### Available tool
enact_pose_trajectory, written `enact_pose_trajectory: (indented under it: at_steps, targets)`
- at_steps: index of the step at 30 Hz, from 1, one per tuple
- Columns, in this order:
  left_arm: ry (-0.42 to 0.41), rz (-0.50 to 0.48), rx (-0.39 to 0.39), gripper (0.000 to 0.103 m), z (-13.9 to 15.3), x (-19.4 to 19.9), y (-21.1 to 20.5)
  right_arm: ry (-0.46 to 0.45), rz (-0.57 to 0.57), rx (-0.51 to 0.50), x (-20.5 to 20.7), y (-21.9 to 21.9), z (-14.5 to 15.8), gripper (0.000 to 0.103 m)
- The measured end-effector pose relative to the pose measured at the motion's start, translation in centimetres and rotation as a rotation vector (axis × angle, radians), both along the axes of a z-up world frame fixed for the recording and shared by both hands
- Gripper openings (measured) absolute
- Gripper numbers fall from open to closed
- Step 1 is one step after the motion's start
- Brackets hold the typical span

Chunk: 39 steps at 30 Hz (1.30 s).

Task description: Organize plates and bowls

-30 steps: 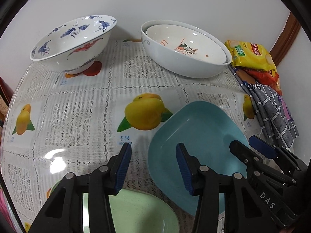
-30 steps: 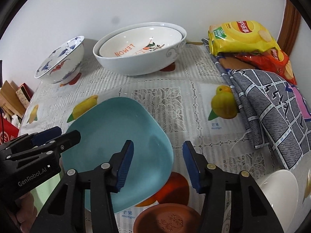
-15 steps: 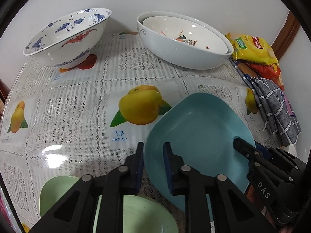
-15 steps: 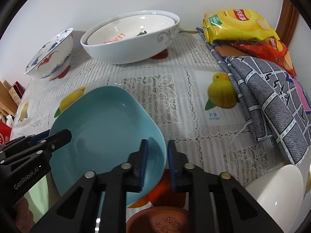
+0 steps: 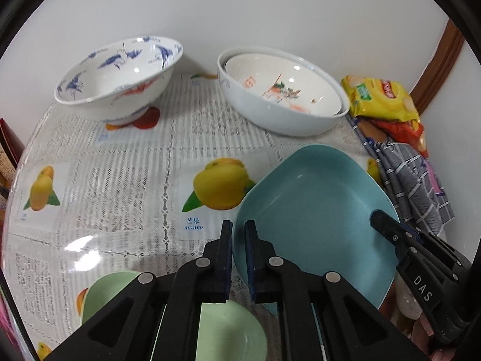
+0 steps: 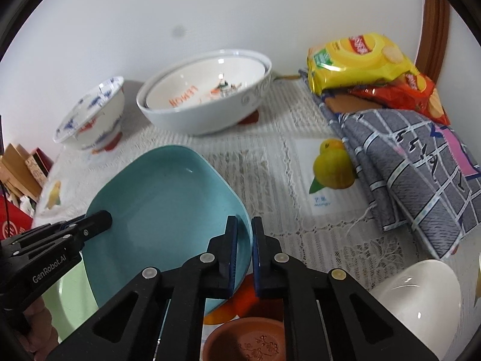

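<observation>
Surface (image 5: 126,180): lace-pattern cloth with fruit prints under clear cover, stretching ahead of both tongs.

Teal plate (image 5: 315,216): squarish, between the two tongs, tilted with its far edge low. Left tongs (image 5: 238,234) nipped tight on its left rim; right tongs (image 6: 244,234) nipped tight on its right rim. Pads press the rim on both sides.

Nested white bowls (image 6: 207,96): "LEMON" bowl inside a larger one, well ahead of both tongs, by the wall.

Blue-bird bowl (image 5: 120,78): far ahead and left of left tongs.

Grey checked cloth (image 6: 415,162): ahead and right of right tongs; snack bags (image 6: 360,60) beyond it.

Green plate (image 5: 228,331): under left tongs.

White cup (image 6: 421,294): close right of right tongs.

Brown dish (image 6: 246,343): directly beneath right tongs.
</observation>
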<state>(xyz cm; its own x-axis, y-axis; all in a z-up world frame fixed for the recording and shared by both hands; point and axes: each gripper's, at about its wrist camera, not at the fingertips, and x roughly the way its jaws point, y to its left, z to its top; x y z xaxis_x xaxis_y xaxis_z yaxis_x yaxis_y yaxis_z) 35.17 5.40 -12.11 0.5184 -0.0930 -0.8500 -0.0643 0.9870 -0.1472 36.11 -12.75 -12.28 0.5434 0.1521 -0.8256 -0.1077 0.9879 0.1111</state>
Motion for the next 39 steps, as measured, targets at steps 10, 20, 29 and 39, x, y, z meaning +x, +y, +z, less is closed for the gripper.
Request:
enact_pose_trajectory:
  at_steps: [10, 20, 29, 39]
  targets:
    - [-0.062, 0.001, -0.006, 0.008, 4.4, -3.2, -0.1, -0.076, -0.017, 0.036, -3.2, -0.3, 4.6, 0.007]
    - [-0.116, 0.007, 0.010, 0.008, 8.8, -8.3, -0.5, -0.109, -0.026, 0.087, -8.3, -0.6, 7.9, 0.007]
    - [-0.150, 0.002, -0.006, 0.008, 11.0, -12.4, -1.1, -0.145, -0.030, 0.086, -12.7, -1.2, 10.5, 0.007]
    - [-0.182, 0.011, -0.005, 0.008, 12.5, -15.4, -0.5, -0.181, -0.028, 0.086, -15.8, -0.7, 12.4, 0.007]
